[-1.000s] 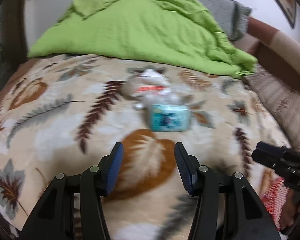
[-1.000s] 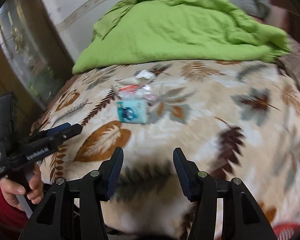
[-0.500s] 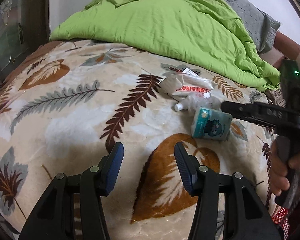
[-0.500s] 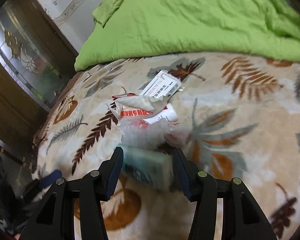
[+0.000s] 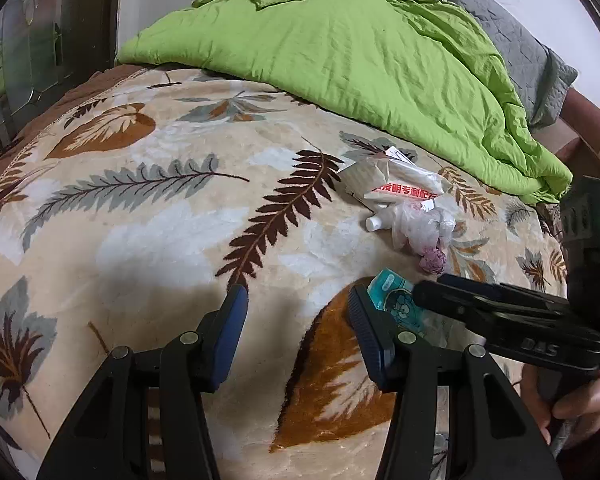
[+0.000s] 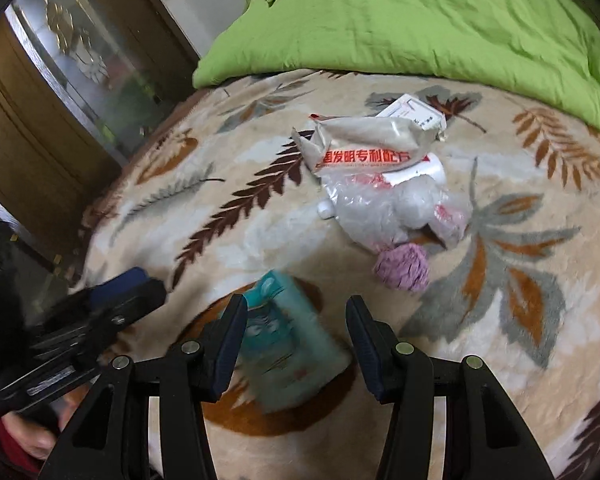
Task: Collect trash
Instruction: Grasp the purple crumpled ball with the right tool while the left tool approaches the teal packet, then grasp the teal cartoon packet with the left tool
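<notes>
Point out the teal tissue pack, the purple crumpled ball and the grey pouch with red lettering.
Teal tissue pack [image 6: 288,344], right wrist view, middle of its top face.
Purple crumpled ball [image 6: 401,267], right wrist view, its centre.
Grey pouch [image 6: 364,140], right wrist view, above the red lettering.

You've got a plush, fuzzy leaf-print blanket [image 6: 500,320], wrinkled matt green cloth quilt [image 6: 420,16], glossy teal plastic pack [image 6: 288,344], crinkly clear plastic bag [image 6: 384,212], and matt black plastic gripper fingers [image 6: 228,340].

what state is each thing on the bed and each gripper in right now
teal tissue pack: lying flat between the right gripper's pads, not pinched
right gripper: open
left gripper: open, empty
grey wrapper: crumpled, torn open
clear plastic bag: crumpled
purple wad: balled up
green quilt: rumpled, bunched at the far end
</notes>
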The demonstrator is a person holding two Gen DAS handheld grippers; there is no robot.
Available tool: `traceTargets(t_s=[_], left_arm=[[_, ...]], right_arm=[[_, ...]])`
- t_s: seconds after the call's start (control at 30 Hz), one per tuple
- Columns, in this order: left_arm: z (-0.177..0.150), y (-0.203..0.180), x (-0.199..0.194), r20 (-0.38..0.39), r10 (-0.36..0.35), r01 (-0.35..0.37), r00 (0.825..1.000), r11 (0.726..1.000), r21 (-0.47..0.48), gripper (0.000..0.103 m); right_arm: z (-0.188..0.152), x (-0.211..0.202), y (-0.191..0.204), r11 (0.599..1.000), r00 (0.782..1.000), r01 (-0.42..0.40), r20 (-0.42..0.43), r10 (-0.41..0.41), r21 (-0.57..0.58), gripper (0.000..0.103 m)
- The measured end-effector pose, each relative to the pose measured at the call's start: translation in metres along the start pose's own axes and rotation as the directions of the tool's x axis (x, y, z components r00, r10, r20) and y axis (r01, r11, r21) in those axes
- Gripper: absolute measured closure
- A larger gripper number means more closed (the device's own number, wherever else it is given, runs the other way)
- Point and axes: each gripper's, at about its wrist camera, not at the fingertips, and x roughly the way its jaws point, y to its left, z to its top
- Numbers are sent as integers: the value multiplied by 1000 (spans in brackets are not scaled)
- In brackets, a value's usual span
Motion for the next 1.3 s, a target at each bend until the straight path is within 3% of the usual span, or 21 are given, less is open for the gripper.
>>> traceTargets(t_s=[0.23,0.4,0.5,0.63,0.7,0.8,1.13,1.3], left_arm=[[1,7,-2,9,0,1,1000,1000,-28,52],[-1,2,1,-8,-15,15,1000,1000,-12,52],[-2,-2,1,-7,-17,17,1000,1000,-2,52],[-2,-3,2,-15,-22,22,1000,1000,2,52],[-3,-3,3,-18,-25,25,1000,1000,3,52],[-3,-4,4,-26,-28,28,999,1000,4,52],[-5,0,2,-32,-38,37,999,999,-23,52],[-5,10,-5,-28,-46,45,999,998,-52,52]], right_arm=[[0,9,-5,1000,1000,9,-14,-9,24,47],[4,-10,-23,996,998,23,59,-28,84,47],[12,-5,-29,986,988,149,32,-151,69,47],[14,15,-40,976,980,197,-11,-197,90,54],[13,21,-45,974,980,197,-14,-197,108,63],[12,19,-46,973,979,197,17,-201,122,68],[-12,11,-18,979,982,189,-22,-188,71,70],[-30,1,5,993,995,80,-63,-74,93,70]])
